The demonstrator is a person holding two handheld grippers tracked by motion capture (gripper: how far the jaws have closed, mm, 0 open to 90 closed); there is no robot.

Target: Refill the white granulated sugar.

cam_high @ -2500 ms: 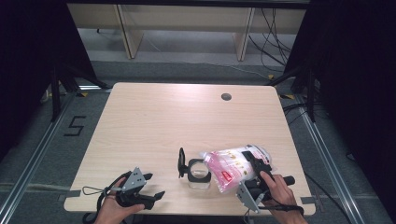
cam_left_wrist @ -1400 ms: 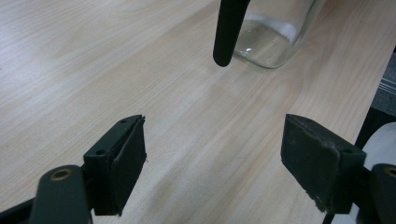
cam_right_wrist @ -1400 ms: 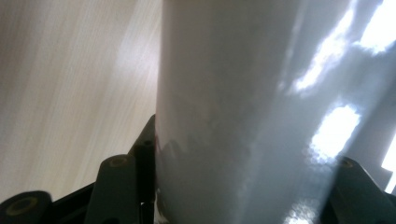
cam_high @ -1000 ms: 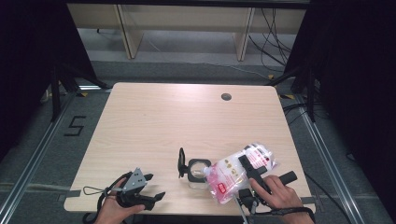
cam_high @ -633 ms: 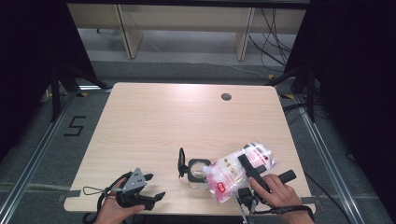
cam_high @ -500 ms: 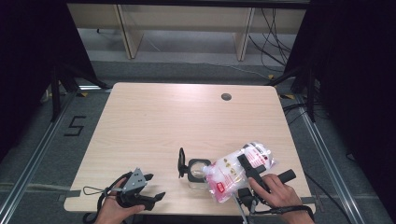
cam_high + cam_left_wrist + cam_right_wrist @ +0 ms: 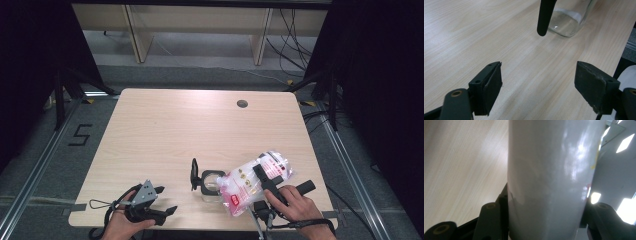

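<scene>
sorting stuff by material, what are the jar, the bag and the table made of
Jar: looks like clear glass, see-through with bright rim glints in the left gripper view; clear plastic is possible.
Bag: thin glossy plastic film, crinkled and reflective, printed pink and white.
Table: pale wood-grain top with a matte finish, probably laminate rather than solid wood.

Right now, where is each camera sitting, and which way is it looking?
High view: above the person's side, looking down on the table; both hands show.
Left gripper view: rides the left hand-held gripper, facing the glass jar; its open jaws show.
Right gripper view: rides the right hand-held gripper, facing the plastic bag it clamps.
Shared: jar and bag also show from above.
</scene>
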